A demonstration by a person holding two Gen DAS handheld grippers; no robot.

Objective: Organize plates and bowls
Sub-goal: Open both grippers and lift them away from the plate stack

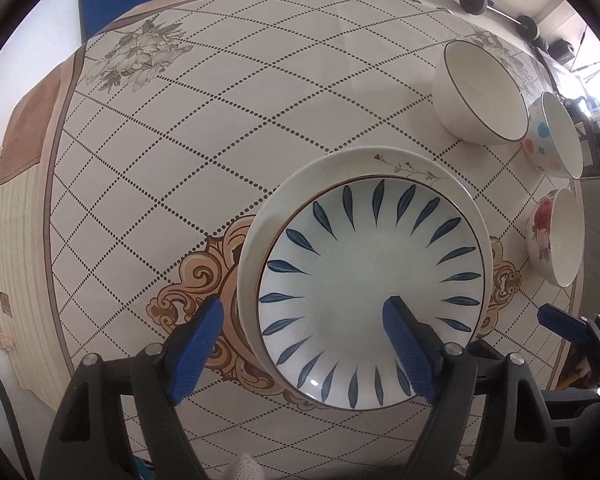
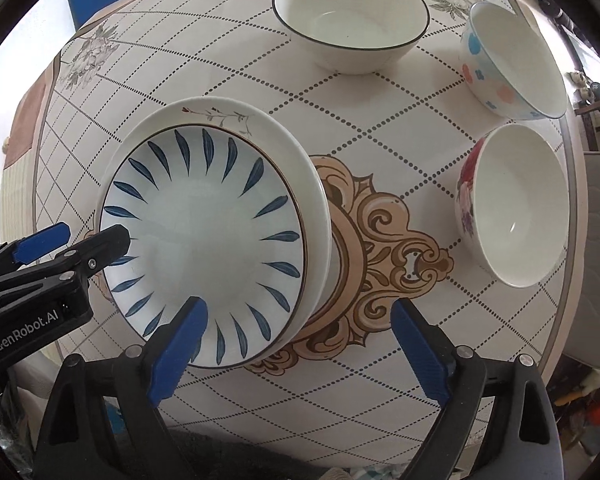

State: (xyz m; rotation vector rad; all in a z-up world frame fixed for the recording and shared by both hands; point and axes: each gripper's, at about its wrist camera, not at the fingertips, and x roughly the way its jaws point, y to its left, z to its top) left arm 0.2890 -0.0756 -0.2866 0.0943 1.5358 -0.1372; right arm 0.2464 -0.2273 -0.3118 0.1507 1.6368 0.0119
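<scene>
Blue-leaf ceramic plate [image 2: 204, 236] is stacked on white floral plate [image 2: 220, 114] mid-worktop; three white bowls [image 2: 352, 20] remain unstacked; both grippers [image 1: 304, 344] [image 2: 300, 344] are spread wide, empty.

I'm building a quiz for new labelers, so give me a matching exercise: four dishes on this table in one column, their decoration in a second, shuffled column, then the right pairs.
Dishes:
1. top plate of the stack
2. bottom plate of the stack
3. far bowl
4. bowl at the far right
5. near right bowl

Decoration:
A. coloured dots and small flowers outside
B. ring of blue leaves
C. plain white with a thin dark rim
D. thin twig with a red tip on the rim
E. red and purple flowers outside

Pairs: 1-B, 2-D, 3-C, 4-A, 5-E
</scene>
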